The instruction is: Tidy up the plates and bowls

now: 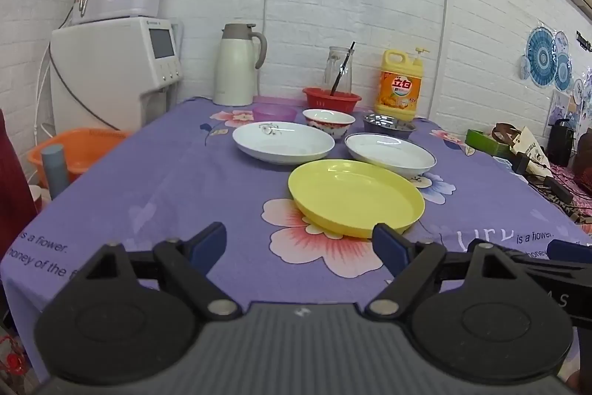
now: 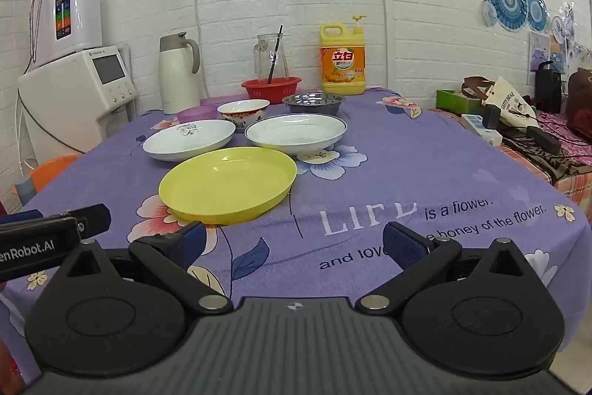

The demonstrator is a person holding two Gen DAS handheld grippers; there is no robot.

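A yellow plate [image 1: 355, 197] [image 2: 227, 184] lies nearest on the purple flowered tablecloth [image 1: 166, 180]. Behind it lie a white plate with a flower mark [image 1: 283, 141] [image 2: 188, 139] and a white blue-rimmed plate [image 1: 390, 154] [image 2: 296, 133]. Further back stand a purple bowl [image 1: 274, 113] [image 2: 196, 113], a red-patterned white bowl [image 1: 328, 123] [image 2: 243, 111] and a steel bowl [image 1: 388, 125] [image 2: 313, 103]. My left gripper [image 1: 299, 247] is open and empty just short of the yellow plate. My right gripper [image 2: 294, 241] is open and empty to that plate's right.
At the back stand a cream thermos jug [image 1: 236, 65], a red basket [image 1: 331, 100] holding a glass carafe [image 1: 338, 69], and a yellow detergent bottle [image 1: 399, 86]. White appliances [image 1: 111, 73] and an orange tub [image 1: 79, 152] stand left of the table. Clutter [image 2: 510, 121] lies to the right.
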